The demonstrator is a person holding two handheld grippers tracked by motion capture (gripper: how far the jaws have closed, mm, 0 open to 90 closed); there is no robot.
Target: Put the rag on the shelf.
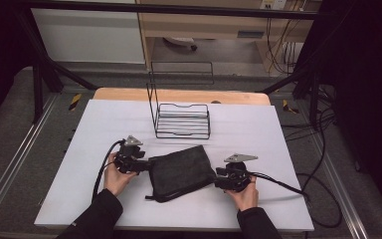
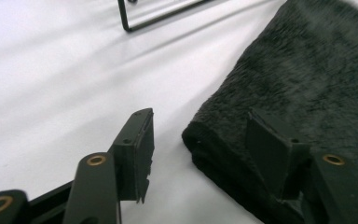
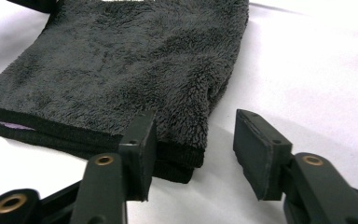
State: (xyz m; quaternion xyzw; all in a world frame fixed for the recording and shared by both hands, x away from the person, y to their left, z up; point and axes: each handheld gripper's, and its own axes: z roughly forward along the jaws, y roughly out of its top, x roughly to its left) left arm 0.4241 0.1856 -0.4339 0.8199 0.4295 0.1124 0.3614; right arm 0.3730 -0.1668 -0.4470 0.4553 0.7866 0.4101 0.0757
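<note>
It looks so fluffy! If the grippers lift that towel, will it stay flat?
Probably not. The towel is soft, folded pile, so it would likely sag and unfold between the left gripper and right gripper. It looks light and unlikely to slip.

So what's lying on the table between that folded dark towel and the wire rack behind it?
Nothing: in the high view, only a bare strip of white table separates the folded dark towel from the black wire rack.
</note>
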